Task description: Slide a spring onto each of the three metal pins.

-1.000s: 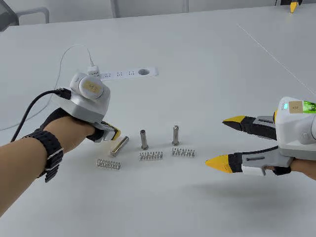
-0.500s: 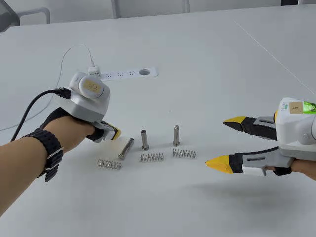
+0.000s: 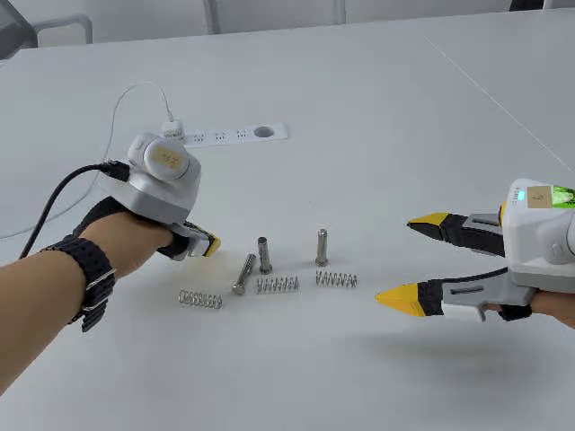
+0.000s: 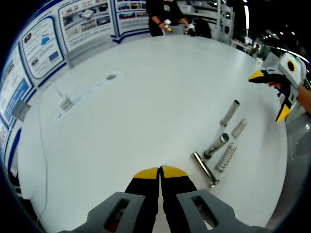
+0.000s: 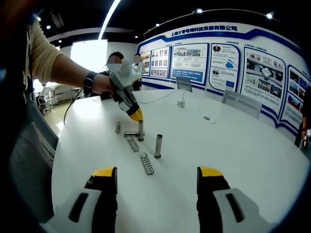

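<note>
The left claw (image 3: 205, 244), left of centre in the head view, has its yellow-tipped jaws pressed together on nothing. Just to the right of its tips, the lying pin (image 3: 243, 274) rests on its side on the white counter (image 3: 377, 117). It slants up toward the foot of the middle pin (image 3: 264, 254); whether the two touch cannot be told. The middle pin and the right pin (image 3: 322, 246) stand upright. Just below them three springs lie flat in a row: the left spring (image 3: 199, 298), the middle spring (image 3: 276, 285) and the right spring (image 3: 336, 279). No spring is on a pin.

At the right edge of the frame, the right claw (image 3: 406, 259) points left at the row. Its jaws are spread wide and empty, and it is well apart from the pins.

The task appears to be at its opening step. The next move probably calls for standing or holding the lying pin. A claw would then pinch a spring lightly near one end and line up its open coil with a pin's top.
</note>
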